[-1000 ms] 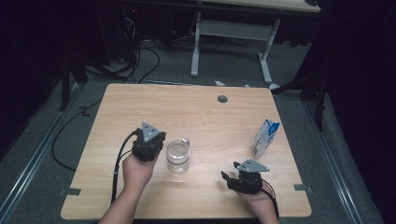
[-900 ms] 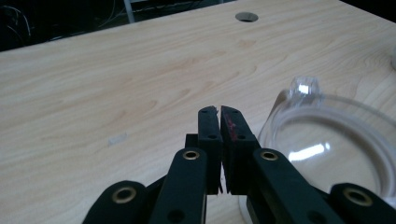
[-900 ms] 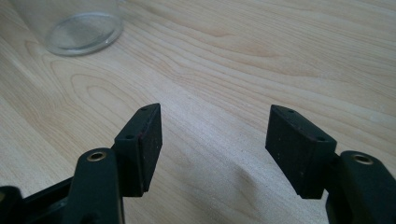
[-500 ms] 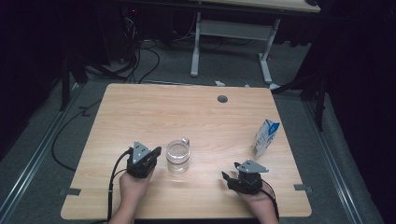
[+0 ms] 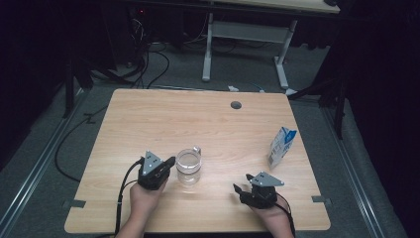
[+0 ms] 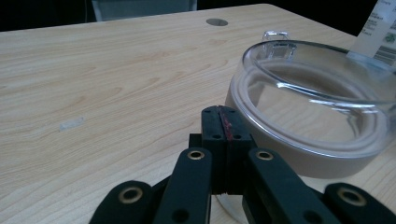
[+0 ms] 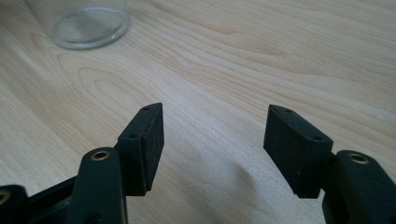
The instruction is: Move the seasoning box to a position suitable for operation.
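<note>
A clear glass cup with a small handle stands near the front middle of the wooden table. My left gripper rests low just left of it, jaws shut with nothing between them. In the left gripper view the shut jaws point past the cup's left side, close to its wall. My right gripper lies near the front edge, right of the cup, and points left. Its jaws stand open over bare wood, with the cup's base farther off.
A blue and white carton stands upright at the table's right side, also the carton behind the cup. A round grommet hole sits near the far edge. Cables and another table's legs lie beyond.
My left gripper has sunk and drawn back toward the near edge, staying left of the cup. The right gripper, cup and carton have not moved.
</note>
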